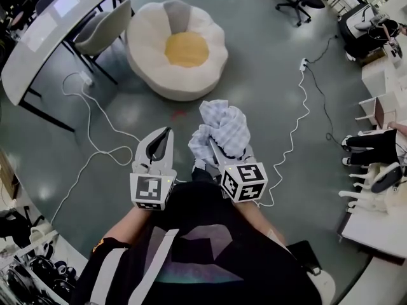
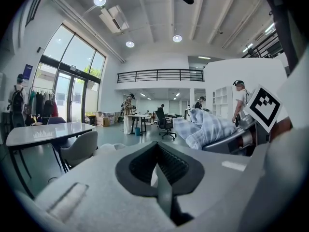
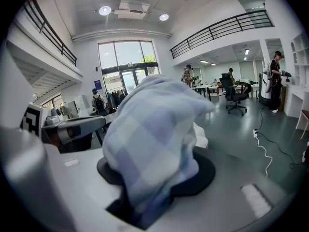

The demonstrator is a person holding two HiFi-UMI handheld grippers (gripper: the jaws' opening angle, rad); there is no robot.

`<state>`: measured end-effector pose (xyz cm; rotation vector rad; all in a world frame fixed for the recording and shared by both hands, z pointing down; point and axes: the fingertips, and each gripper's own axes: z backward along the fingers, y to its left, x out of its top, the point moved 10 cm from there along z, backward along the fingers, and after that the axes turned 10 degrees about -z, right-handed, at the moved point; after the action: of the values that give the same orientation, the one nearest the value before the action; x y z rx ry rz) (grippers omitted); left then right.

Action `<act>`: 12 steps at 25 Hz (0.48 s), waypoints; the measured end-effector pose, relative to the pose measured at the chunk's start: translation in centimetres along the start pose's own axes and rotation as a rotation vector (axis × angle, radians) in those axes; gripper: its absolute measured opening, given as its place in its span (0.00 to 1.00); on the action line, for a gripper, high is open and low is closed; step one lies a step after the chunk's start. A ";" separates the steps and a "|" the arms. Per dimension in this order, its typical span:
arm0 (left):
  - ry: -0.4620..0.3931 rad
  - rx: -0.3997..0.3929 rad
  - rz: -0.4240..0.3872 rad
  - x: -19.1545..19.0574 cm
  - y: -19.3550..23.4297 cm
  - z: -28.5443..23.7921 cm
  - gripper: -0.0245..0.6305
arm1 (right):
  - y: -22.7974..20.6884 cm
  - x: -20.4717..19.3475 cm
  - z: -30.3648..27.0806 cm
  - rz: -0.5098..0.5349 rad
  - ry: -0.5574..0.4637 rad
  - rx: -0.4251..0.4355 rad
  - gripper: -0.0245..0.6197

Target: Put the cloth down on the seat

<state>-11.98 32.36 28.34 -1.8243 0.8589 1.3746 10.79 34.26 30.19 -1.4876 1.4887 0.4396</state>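
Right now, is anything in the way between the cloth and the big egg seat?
Nothing visible. The right gripper holds the cloth, and only bare floor lies between it and the seat. The white cable runs off to the left, outside that path.

Crumpled blue-checked cloth (image 1: 224, 127) clamped in right tongs (image 1: 215, 150), white petal-shaped yellow-centred seat (image 1: 152, 56) well apart ahead

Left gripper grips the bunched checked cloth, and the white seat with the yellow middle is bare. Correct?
Wrong gripper. The right gripper grips the bunched checked cloth, as the right gripper view shows; the left gripper is shut on nothing. The white seat with the yellow middle is bare.
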 end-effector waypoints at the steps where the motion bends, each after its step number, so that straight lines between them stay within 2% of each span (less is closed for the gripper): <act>1: 0.004 0.001 0.000 0.1 0.1 -0.7 0.04 | -0.5 0.4 -0.4 -0.001 0.004 0.002 0.37; 12: 0.037 0.037 -0.020 2.5 0.1 -7.8 0.04 | -5.4 5.5 -4.6 0.021 0.016 0.061 0.37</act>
<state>-7.46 25.55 27.48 -1.8303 0.8765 1.3079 15.12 26.42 29.93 -1.4320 1.5182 0.3926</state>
